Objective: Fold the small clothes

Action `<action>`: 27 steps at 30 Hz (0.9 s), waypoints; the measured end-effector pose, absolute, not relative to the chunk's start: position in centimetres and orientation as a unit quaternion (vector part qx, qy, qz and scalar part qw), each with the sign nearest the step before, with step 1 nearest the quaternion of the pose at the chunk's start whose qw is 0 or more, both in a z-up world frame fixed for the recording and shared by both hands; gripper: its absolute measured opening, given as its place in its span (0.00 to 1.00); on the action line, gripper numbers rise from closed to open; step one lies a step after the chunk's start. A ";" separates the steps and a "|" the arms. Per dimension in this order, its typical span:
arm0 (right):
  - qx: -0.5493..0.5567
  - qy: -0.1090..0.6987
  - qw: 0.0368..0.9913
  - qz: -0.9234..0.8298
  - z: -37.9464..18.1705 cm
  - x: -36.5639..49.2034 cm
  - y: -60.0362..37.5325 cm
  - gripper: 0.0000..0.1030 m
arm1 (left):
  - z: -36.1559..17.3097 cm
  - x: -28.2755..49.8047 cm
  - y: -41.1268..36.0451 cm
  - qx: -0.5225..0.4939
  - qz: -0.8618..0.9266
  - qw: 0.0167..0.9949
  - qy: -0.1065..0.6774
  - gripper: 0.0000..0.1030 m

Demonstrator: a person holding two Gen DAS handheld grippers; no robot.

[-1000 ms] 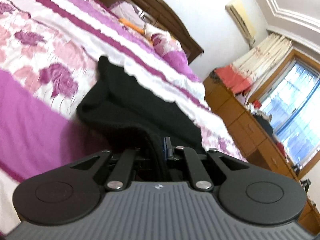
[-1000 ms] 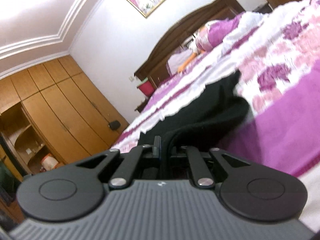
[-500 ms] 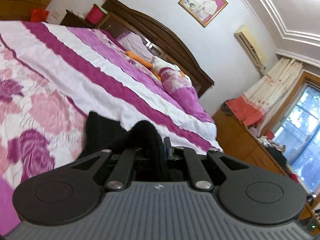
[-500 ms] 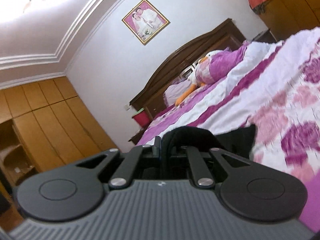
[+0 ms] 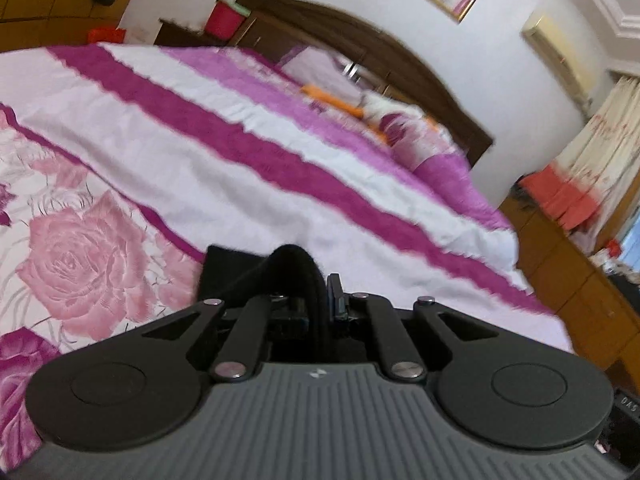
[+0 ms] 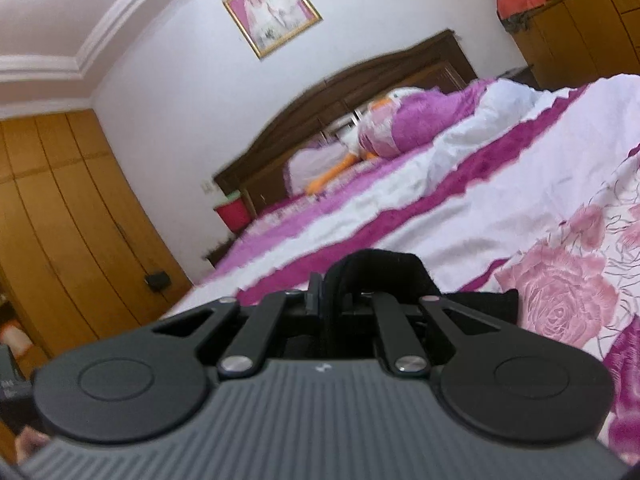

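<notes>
A small black garment (image 5: 236,276) is pinched in both grippers. My left gripper (image 5: 320,300) is shut on one edge of it; the cloth bulges up between the jaws and hangs down to the left, mostly hidden behind the gripper body. My right gripper (image 6: 332,292) is shut on another edge of the black garment (image 6: 384,268), which drapes to the right below the gripper. Both hold it above the bedspread (image 5: 200,152), also seen in the right wrist view (image 6: 480,208).
The bed has a pink, white and purple floral cover. A pillow and a plush toy (image 6: 400,124) lie by the dark wooden headboard (image 5: 360,40). A wardrobe (image 6: 60,220) stands at left and a wooden dresser (image 5: 568,264) at right.
Both grippers have lifted the black garment off the bed and carried it forward. Much less cloth shows in front of them now. Both cameras have tilted up toward the headboard.
</notes>
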State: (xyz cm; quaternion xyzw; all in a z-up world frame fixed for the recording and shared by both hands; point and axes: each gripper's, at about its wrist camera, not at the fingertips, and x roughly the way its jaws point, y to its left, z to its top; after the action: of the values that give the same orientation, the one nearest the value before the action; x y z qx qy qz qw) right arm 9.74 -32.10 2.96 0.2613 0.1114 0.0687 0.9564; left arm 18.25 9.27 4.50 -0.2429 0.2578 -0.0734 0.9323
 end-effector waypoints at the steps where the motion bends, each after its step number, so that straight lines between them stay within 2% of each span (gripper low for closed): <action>1: 0.254 0.121 0.958 0.062 2.3 10.6 -32.0 0.08 | 3.7 19.2 9.2 -0.236 -0.070 0.932 0.267 0.09; 8: 0.215 0.213 0.953 0.017 -2.3 14.9 -31.6 0.10 | -1.7 22.8 9.1 -0.212 -0.054 0.922 0.320 0.09; 11: 0.223 0.230 0.947 0.015 -3.6 15.2 -31.7 0.08 | -2.1 22.5 9.1 -0.200 -0.059 0.925 0.317 0.10; 15: 0.240 0.238 0.941 0.024 -3.2 14.8 -32.3 0.12 | -1.5 21.4 9.4 -0.199 -0.070 0.923 0.321 0.12; 16: 0.246 0.241 0.939 0.026 -3.0 14.6 -32.4 0.13 | -1.2 20.9 9.6 -0.205 -0.075 0.922 0.321 0.18; 17: 0.254 0.242 0.936 0.031 -2.8 14.3 -32.7 0.18 | -0.8 20.2 9.8 -0.211 -0.081 0.920 0.321 0.30; 18: 0.263 0.243 0.933 0.039 -2.6 13.9 -33.0 0.25 | -0.5 19.5 10.0 -0.218 -0.090 0.918 0.320 0.37; 19: 0.273 0.244 0.929 0.046 -2.4 13.6 -33.2 0.29 | -0.3 18.8 10.3 -0.224 -0.100 0.916 0.317 0.48; 20: 0.282 0.244 0.926 0.053 -2.1 13.1 -33.4 0.36 | 0.0 18.1 10.5 -0.229 -0.107 0.915 0.314 0.52; 22: 0.295 0.243 0.922 0.065 -1.7 12.0 -33.7 0.44 | 0.4 17.0 10.8 -0.237 -0.117 0.914 0.308 0.55; 27: 0.308 0.260 0.910 0.100 -1.9 11.2 -33.9 0.44 | -0.3 16.7 10.6 -0.265 -0.139 0.897 0.326 0.55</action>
State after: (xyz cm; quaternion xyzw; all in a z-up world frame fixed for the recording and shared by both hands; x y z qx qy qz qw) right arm 11.25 -33.86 -1.94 0.3079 0.2598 0.1004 0.9098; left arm 16.73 10.60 -0.27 -0.2651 0.3257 -0.1388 0.8969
